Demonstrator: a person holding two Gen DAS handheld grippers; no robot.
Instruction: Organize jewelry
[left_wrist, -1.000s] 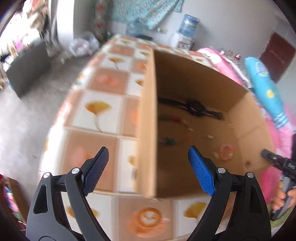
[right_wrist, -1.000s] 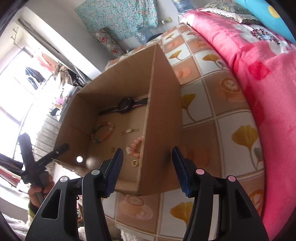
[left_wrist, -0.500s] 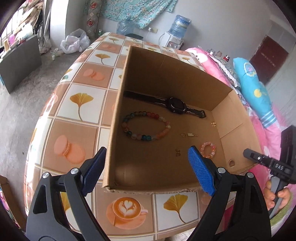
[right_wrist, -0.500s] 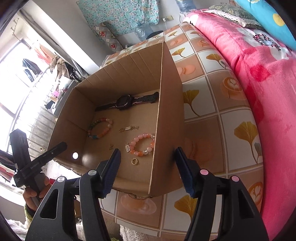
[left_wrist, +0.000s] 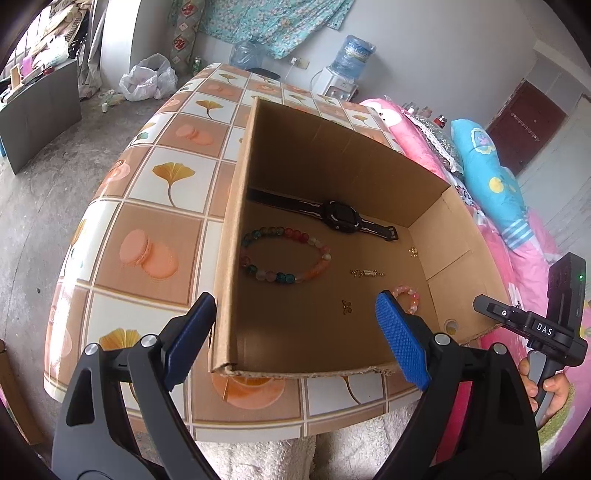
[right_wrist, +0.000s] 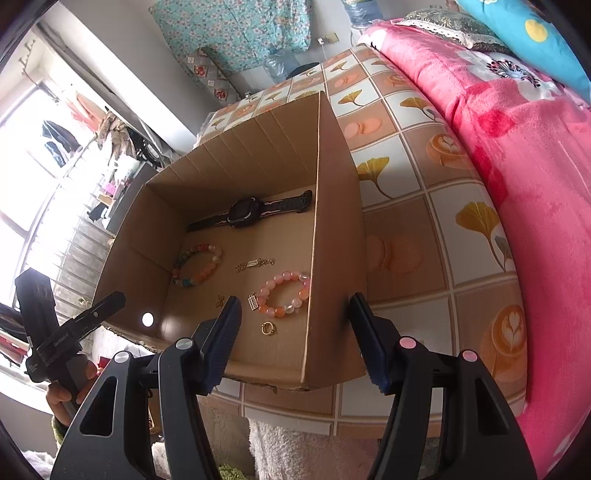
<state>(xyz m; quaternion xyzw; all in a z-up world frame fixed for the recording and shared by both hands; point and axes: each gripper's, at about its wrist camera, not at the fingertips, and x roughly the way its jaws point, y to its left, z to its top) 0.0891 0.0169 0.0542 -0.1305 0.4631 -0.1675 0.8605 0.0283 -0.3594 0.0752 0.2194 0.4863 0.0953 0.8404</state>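
Both grippers, left (left_wrist: 295, 341) and right (right_wrist: 293, 338), hung jaws wide and empty at the near rim of the cardboard box (left_wrist: 236, 236), all jewelry on its floor: watch (left_wrist: 338, 216) by the far wall, multicolor bracelet (left_wrist: 284, 258) mid-floor, pink bracelet (right_wrist: 284, 293) and ring (right_wrist: 267, 328) nearer; any pick wanted a straight drop clear of the walls.

bright daylight, window (right_wrist: 22, 155) blown out, sharp focus, heavy fisheye warp w/ dark corners.

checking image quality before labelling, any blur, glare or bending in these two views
Left wrist view: sharp, evenly lit, fisheye curves the table edge. Right wrist view: sharp, but the window at left is blown out white, and a bright spot shows through a hole in the box wall.
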